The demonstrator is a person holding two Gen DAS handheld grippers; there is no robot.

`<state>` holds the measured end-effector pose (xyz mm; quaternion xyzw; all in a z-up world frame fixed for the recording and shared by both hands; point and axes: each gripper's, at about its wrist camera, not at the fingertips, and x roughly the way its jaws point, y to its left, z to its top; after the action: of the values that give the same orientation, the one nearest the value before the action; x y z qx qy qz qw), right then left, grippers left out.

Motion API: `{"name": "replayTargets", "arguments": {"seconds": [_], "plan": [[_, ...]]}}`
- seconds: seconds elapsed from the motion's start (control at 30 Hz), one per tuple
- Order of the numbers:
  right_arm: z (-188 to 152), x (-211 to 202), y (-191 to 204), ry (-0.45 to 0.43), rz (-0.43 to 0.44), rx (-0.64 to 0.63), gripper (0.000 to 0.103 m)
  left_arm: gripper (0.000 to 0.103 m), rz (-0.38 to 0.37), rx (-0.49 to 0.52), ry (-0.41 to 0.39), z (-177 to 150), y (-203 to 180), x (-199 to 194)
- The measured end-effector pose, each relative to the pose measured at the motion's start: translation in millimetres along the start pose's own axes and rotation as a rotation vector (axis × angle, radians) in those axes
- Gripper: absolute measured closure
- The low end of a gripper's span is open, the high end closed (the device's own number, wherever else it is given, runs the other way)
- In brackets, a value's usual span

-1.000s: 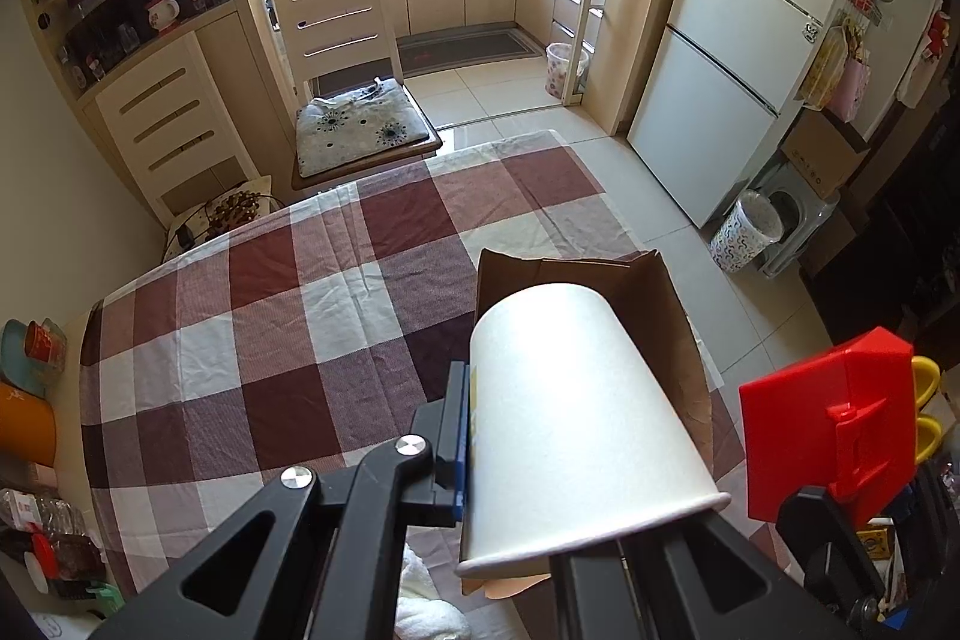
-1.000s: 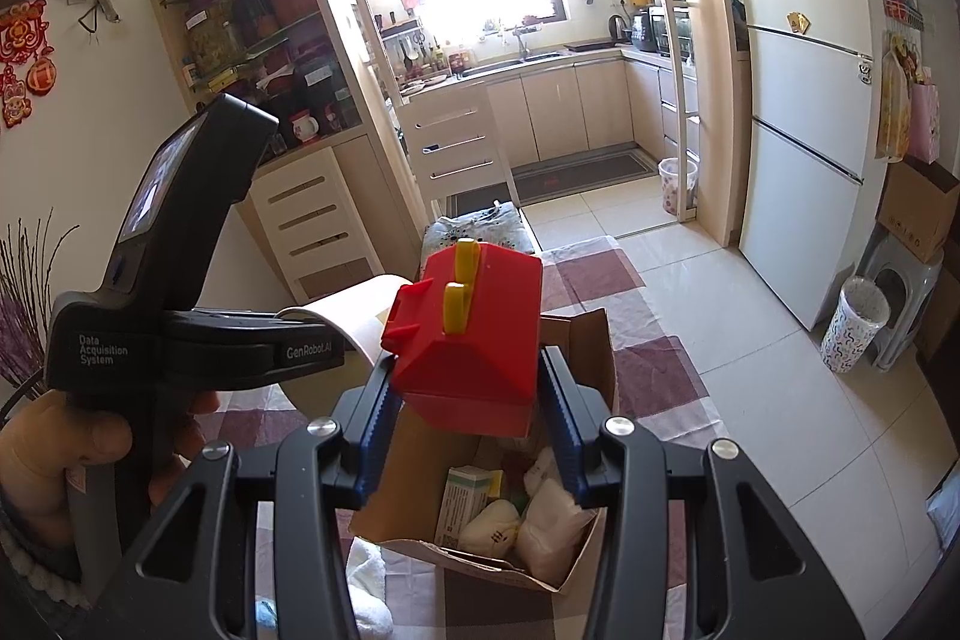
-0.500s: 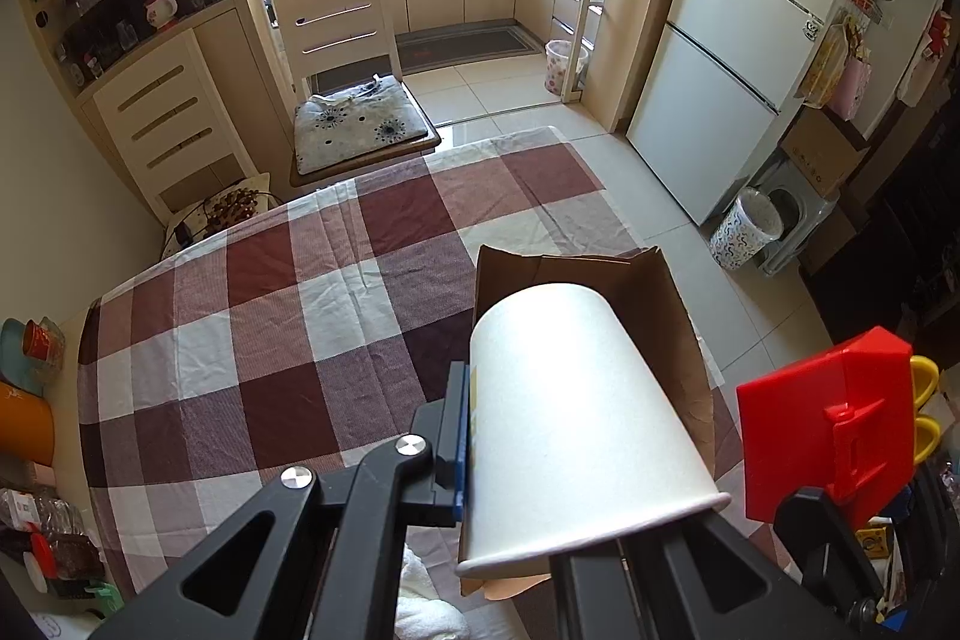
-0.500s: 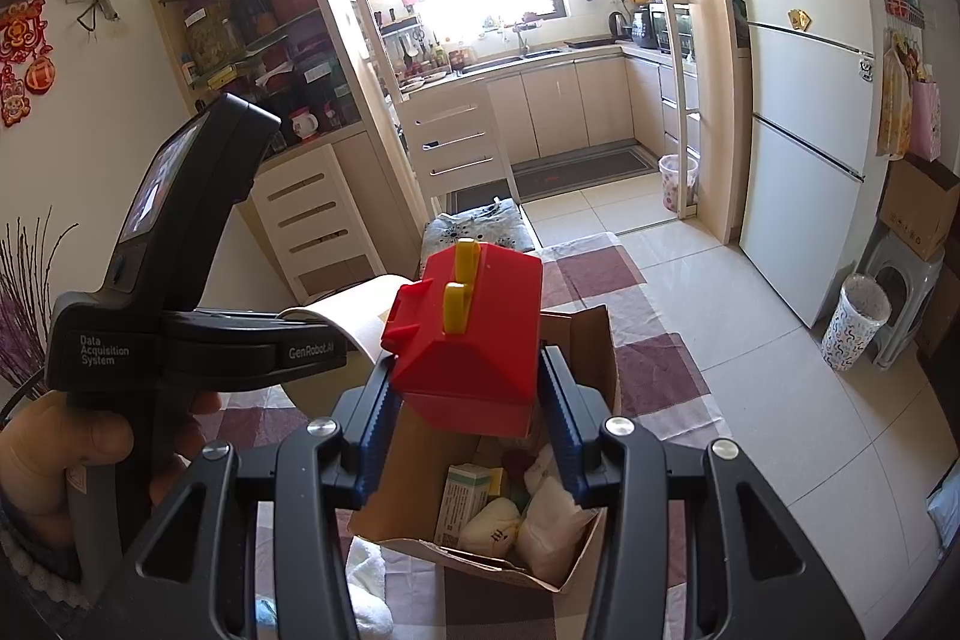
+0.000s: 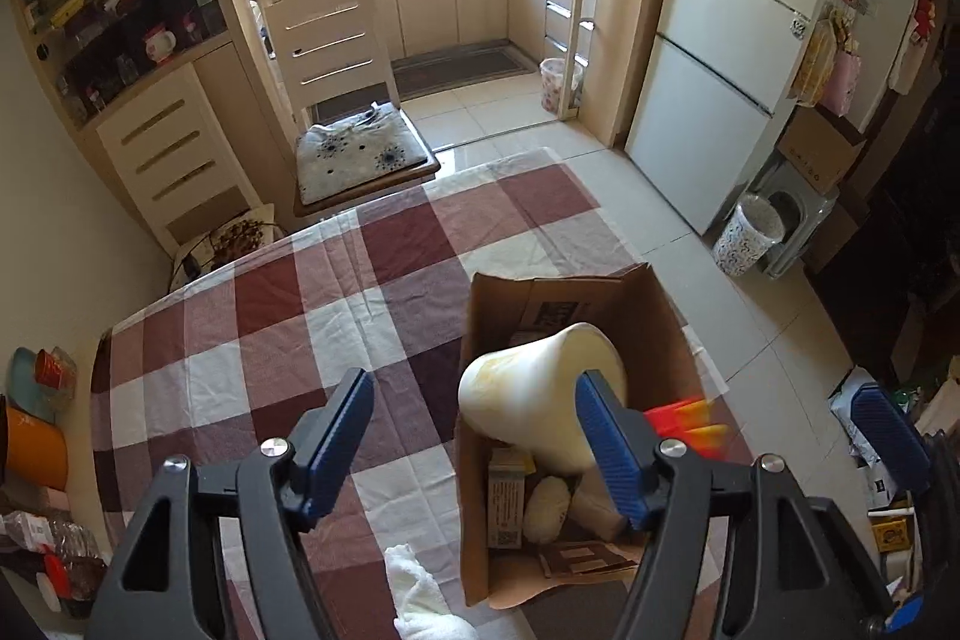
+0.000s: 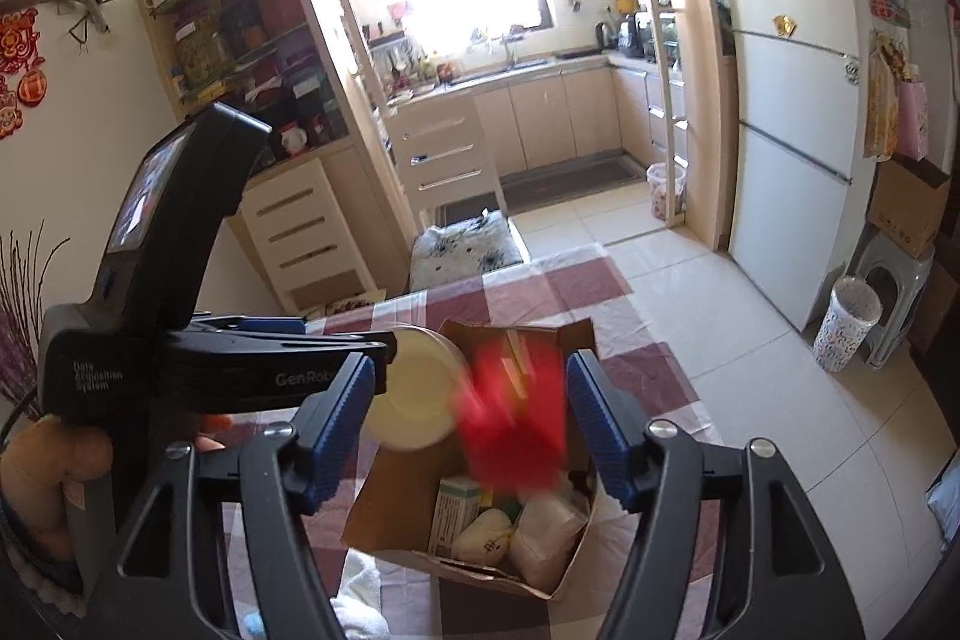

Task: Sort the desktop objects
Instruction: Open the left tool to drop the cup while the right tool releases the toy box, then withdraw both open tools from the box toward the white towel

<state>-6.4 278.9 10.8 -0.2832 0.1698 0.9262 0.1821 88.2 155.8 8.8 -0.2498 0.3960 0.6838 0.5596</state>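
Observation:
My left gripper [image 5: 473, 394] hangs over an open cardboard box [image 5: 528, 287] on the checked tablecloth, its jaws opening. A white paper cup [image 5: 534, 400] has left its pads and tips, mouth down, into the box. My right gripper [image 6: 470, 375] is over the same box [image 6: 390, 511], its jaws opening too. A red toy house with yellow parts [image 6: 516, 421] is a blur between them, free of the pads and dropping. The same red toy house [image 5: 684, 418] shows blurred beside the cup. In the right wrist view the cup [image 6: 414, 394] is left of the house.
The box holds a green-and-white carton [image 6: 456, 511] and pale soft packets [image 6: 546, 526]. A white cloth [image 5: 420, 595] lies at the table's near edge. A cushioned chair [image 5: 360, 154] stands at the far side. An orange tub [image 5: 30, 451] sits left. A hand [image 6: 54, 466] holds the left gripper.
Both grippers went from shut to open. The cup has slipped out of the left jaws and the red house out of the right jaws, both falling toward the box.

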Motion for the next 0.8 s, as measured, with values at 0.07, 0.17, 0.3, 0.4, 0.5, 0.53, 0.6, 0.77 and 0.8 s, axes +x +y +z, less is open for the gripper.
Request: {"name": "replayTargets", "arguments": {"seconds": [0.07,0.17,0.3,0.4,0.5,0.53,0.6,0.77,0.8], "plan": [[0,-1,0,0.0,-0.001,0.002,0.034,0.031,-0.005,-0.004,-0.002,0,1,0],[-1,-3,1,0.003,0.001,0.004,0.034,0.031,-0.002,-0.011,0.007,-1,4,1],[1,-6,2,-0.001,-0.001,-0.002,0.032,0.031,0.004,-0.019,0.008,-3,8,0],[2,-8,3,-0.003,0.007,-0.009,0.03,0.031,0.004,-0.021,0.007,-5,9,-2],[2,-10,4,-0.001,0.005,-0.012,0.03,0.031,0.007,-0.021,0.006,-7,9,-4],[2,-11,5,-0.002,0.004,-0.014,0.03,0.031,0.007,-0.021,0.007,-7,9,-4],[1,-12,7,-0.001,0.003,-0.018,0.03,0.031,0.007,-0.018,0.009,-9,8,-5],[0,-14,10,0.007,0.005,-0.02,0.028,0.031,0.011,-0.009,0.022,-14,7,-5],[-1,-14,10,0.009,0.006,-0.02,0.028,0.031,0.013,-0.008,0.025,-16,7,-5]]}}
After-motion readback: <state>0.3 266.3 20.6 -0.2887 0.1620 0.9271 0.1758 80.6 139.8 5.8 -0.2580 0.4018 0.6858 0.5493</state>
